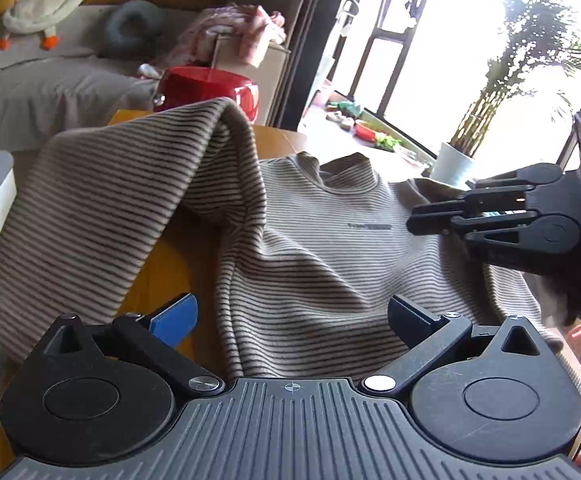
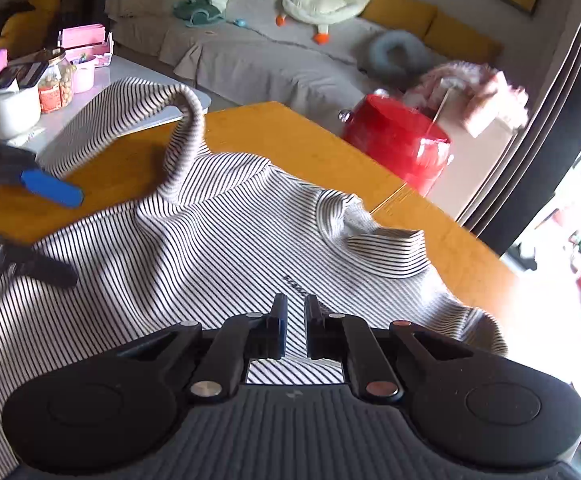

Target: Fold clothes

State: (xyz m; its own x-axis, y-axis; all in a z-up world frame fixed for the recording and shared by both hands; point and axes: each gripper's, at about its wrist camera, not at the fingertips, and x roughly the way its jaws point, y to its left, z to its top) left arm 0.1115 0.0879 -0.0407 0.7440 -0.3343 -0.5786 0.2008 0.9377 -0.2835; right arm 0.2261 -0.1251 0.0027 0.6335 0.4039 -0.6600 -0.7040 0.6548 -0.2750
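A brown-and-cream striped sweater [image 1: 330, 248] [image 2: 194, 248] lies chest up on the orange wooden table [image 2: 290, 136], with its collar [image 2: 382, 248] at the far side. One sleeve [image 1: 122, 184] [image 2: 182, 128] arches up from the shoulder and falls off to the left past the table's edge. My left gripper [image 1: 292, 320] [image 2: 48, 232] hangs open over the sweater's lower left, its blue pads wide apart with nothing between them. My right gripper [image 2: 294, 320] [image 1: 412, 220] is shut above the chest near the small logo; only a narrow slit shows between its fingers, and no cloth is pinched.
A red pot [image 2: 398, 140] [image 1: 210, 84] stands beyond the table's far edge. At the left is a white side table [image 2: 138, 72] with a jar and a pink box. Behind lies a grey sofa [image 2: 258, 52] with a goose plush. A potted plant [image 1: 454, 168] stands by the window.
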